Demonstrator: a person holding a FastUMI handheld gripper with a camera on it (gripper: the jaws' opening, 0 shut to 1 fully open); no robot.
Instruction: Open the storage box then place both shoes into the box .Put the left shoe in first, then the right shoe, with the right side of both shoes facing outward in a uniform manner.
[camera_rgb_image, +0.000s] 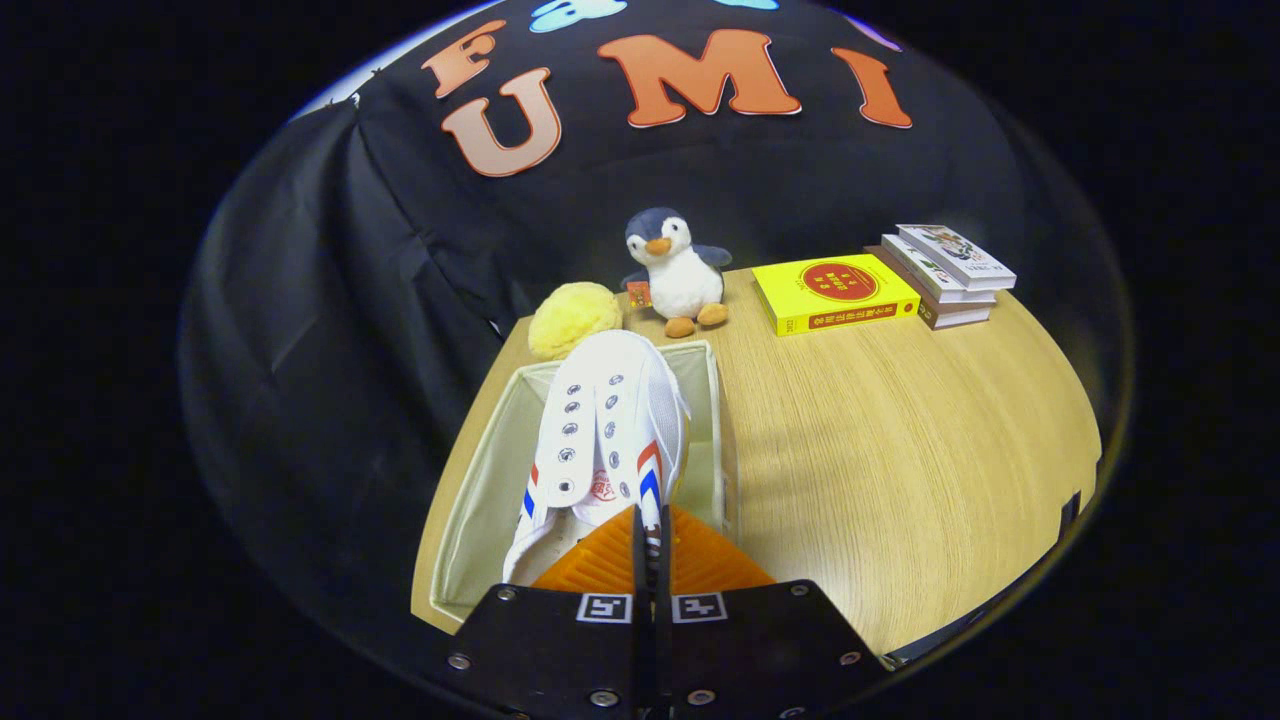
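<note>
In the gripper view we see our fingers (652, 545) drawn close together, with only a thin slit between them, and they pinch the heel edge of a white shoe (610, 430). The shoe points away from us, its toe toward the far wall. It has two rows of metal eyelets without laces, red and blue stripes on both sides near the heel, and a small red mark on the tongue. We cannot tell whether it is the left or the right shoe.

The shoe hangs over the open storage box (490, 480), a pale fabric box standing at the near left part of the wooden counter (900, 450). The toe reaches over the far rim of the box. We cannot tell whether the sole touches the bottom of the box or is held above it. To the left of the shoe we see the bare inner wall and part of the floor of the box.

Just beyond the box, at its far left corner, lies a round fluffy yellow ball (573, 317). Beside it, a little farther back, a plush penguin (677, 270) sits upright facing us, with a small red tag at its side. To the right of the penguin a yellow book (835, 292) lies flat, and just beside that a stack of books (950, 272) rests near the far right edge of the counter. Black cloth closes the booth behind and to the left.
</note>
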